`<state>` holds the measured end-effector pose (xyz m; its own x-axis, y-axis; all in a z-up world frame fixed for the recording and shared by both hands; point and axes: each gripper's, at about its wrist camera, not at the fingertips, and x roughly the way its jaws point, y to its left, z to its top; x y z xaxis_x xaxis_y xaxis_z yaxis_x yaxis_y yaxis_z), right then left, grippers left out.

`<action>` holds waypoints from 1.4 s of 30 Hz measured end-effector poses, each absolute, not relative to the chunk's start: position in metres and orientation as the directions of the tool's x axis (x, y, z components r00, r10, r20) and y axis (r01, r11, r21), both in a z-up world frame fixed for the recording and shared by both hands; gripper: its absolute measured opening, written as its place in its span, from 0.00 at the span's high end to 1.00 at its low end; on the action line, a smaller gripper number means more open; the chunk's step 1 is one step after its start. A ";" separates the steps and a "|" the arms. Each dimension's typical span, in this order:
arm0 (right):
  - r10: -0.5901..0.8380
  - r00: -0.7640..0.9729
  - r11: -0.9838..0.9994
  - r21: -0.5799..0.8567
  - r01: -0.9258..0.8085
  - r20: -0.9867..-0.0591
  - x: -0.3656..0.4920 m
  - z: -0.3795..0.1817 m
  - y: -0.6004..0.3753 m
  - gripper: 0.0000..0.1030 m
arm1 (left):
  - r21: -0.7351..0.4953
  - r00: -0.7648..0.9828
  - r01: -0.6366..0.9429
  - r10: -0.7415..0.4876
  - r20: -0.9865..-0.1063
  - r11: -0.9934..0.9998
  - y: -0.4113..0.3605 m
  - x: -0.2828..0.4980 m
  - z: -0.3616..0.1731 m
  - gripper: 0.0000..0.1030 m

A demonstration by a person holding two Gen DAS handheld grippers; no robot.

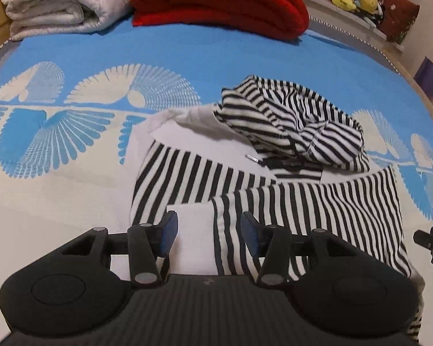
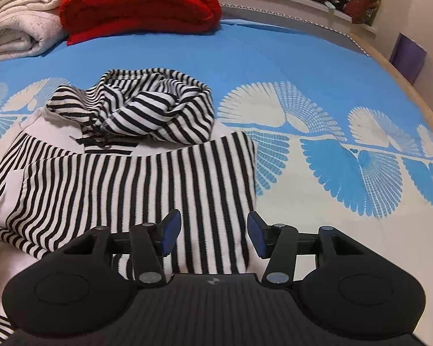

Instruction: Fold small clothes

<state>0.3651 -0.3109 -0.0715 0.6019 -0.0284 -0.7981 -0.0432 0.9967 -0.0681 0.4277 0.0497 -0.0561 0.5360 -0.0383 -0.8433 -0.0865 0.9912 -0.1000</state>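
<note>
Striped black-and-white cotton, a small hooded top [image 1: 274,201], is lying on the bed [image 1: 187,66] over its blue-and-cream patterned cover, its body folded across into a flat band and its hood [image 2: 147,109] sitting bunched at the far end. Both grippers are hovering above the near edge: the left gripper [image 1: 209,233] is showing its blue-padded fingers [image 1: 167,235] apart with nothing between them, and the right gripper [image 2: 213,235] is likewise standing open and empty over the stripes. A fold seems just laid, so the step in hand looks like letting go between folds. Next, the hood probably needs tucking flat onto the body, calling for a clean pinch at both sides.
</note>
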 end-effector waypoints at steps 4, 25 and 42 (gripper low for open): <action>-0.044 0.593 0.998 -0.060 -0.008 -0.804 0.368 -0.071 -0.320 0.49 | -0.083 0.573 -0.087 -0.018 -0.820 0.993 0.046 0.428 -0.047 0.49; -0.141 0.581 0.990 -0.109 0.091 -0.802 0.379 -0.070 -0.354 0.50 | -0.036 0.659 0.068 -0.072 -0.749 0.997 0.011 0.588 -0.045 0.74; -0.157 0.541 0.987 -0.111 0.117 -0.826 0.391 -0.084 -0.369 0.50 | 0.082 0.516 0.124 0.007 -0.857 0.989 -0.034 0.766 -0.145 0.95</action>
<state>0.3911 -0.3691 -0.0842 0.5411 -0.1567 -0.8262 0.1169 0.9870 -0.1106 0.7659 -0.0341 -0.1450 0.5155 0.0068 -0.8569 0.1236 0.9889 0.0822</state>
